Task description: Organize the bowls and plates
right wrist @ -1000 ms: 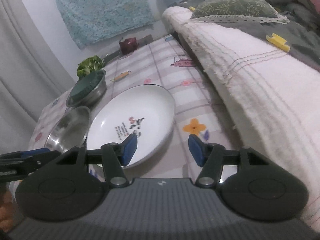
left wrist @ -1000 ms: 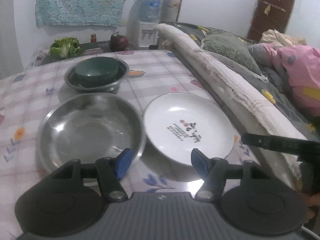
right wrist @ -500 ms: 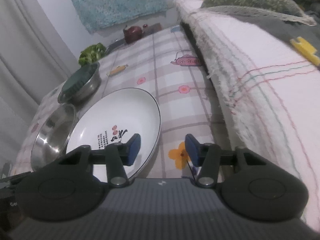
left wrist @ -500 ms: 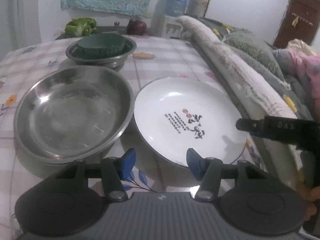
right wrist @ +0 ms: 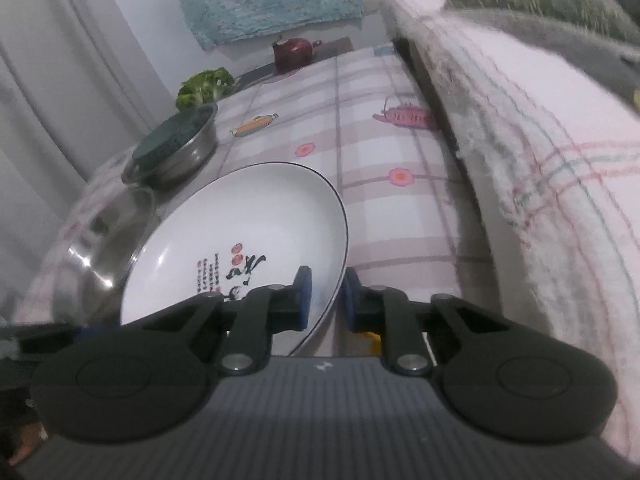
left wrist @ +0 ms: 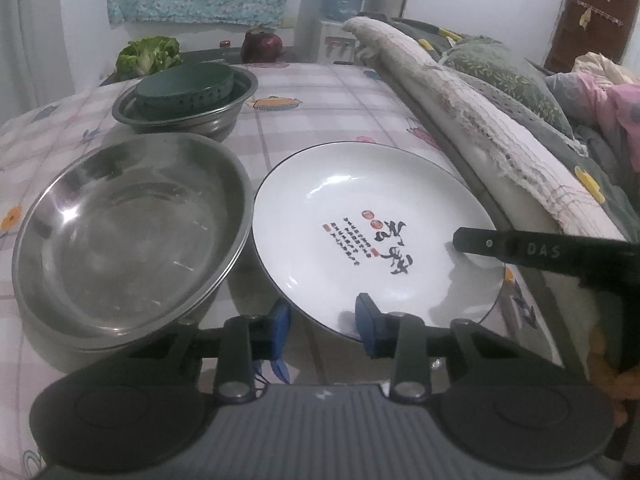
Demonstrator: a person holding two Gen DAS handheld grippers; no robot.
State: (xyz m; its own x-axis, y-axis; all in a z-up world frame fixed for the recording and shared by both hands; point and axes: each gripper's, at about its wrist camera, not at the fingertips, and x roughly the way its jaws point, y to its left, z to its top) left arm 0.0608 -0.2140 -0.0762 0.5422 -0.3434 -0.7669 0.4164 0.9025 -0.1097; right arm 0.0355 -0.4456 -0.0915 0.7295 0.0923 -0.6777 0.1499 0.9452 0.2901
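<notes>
Right wrist view: the right gripper [right wrist: 325,294] is clamped on the near right rim of the round white ceramic plate with a thin dark edge and printed calligraphy [right wrist: 248,240]. One blue pad lies on the plate's inner face, the other on its underside, with the rim between them. The plate is tilted, its right edge raised off the pink-and-white checked tablecloth [right wrist: 372,216]. To the plate's left sits the large shallow stainless-steel basin [right wrist: 104,236]; whether the two touch cannot be told. Farther back stands a smaller steel bowl holding a dark green bowl [right wrist: 176,140], with a head of green broccoli [right wrist: 204,84] and a dark red teapot [right wrist: 294,52] beyond it. A rolled white blanket with faint coloured stripes [right wrist: 520,140] runs along the right side.

Left wrist view: the left gripper [left wrist: 322,326] straddles the near rim of the same plate [left wrist: 360,208]. Its jaws are closing; the blue pads stand on either side of the rim, and contact cannot be confirmed. The right gripper's black finger [left wrist: 520,246] reaches over the plate's right edge. The steel basin [left wrist: 120,236] lies just left of the plate, with the nested bowls [left wrist: 184,96] behind it.
</notes>
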